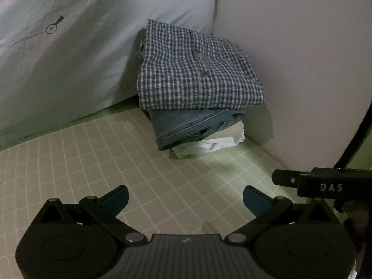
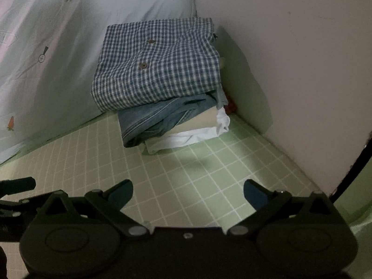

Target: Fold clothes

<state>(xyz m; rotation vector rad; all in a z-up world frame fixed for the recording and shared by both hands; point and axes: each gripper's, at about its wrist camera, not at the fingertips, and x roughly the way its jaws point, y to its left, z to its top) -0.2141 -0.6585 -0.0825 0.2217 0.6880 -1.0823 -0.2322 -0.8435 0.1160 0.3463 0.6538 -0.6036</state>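
Observation:
A stack of folded clothes stands in the far corner of the green gridded surface (image 1: pixel 139 162). On top lies a blue-and-white checked shirt (image 1: pixel 197 69) (image 2: pixel 158 67) with brown buttons. Under it is a folded blue denim garment (image 1: pixel 186 125) (image 2: pixel 151 121), then beige and white folded pieces (image 1: pixel 216 143) (image 2: pixel 197 132). My left gripper (image 1: pixel 186 197) is open and holds nothing, well short of the stack. My right gripper (image 2: pixel 187 193) is likewise open with nothing between its fingers, a little way in front of the stack. Part of the right gripper (image 1: pixel 320 183) shows at the right edge of the left wrist view.
A pale sheet printed with carrots (image 2: pixel 46 46) hangs along the left behind the stack. A plain white wall (image 2: pixel 290 69) closes the right side, meeting the green surface (image 2: pixel 209 174) beside the clothes. A dark pole (image 1: pixel 355 139) runs along the right edge.

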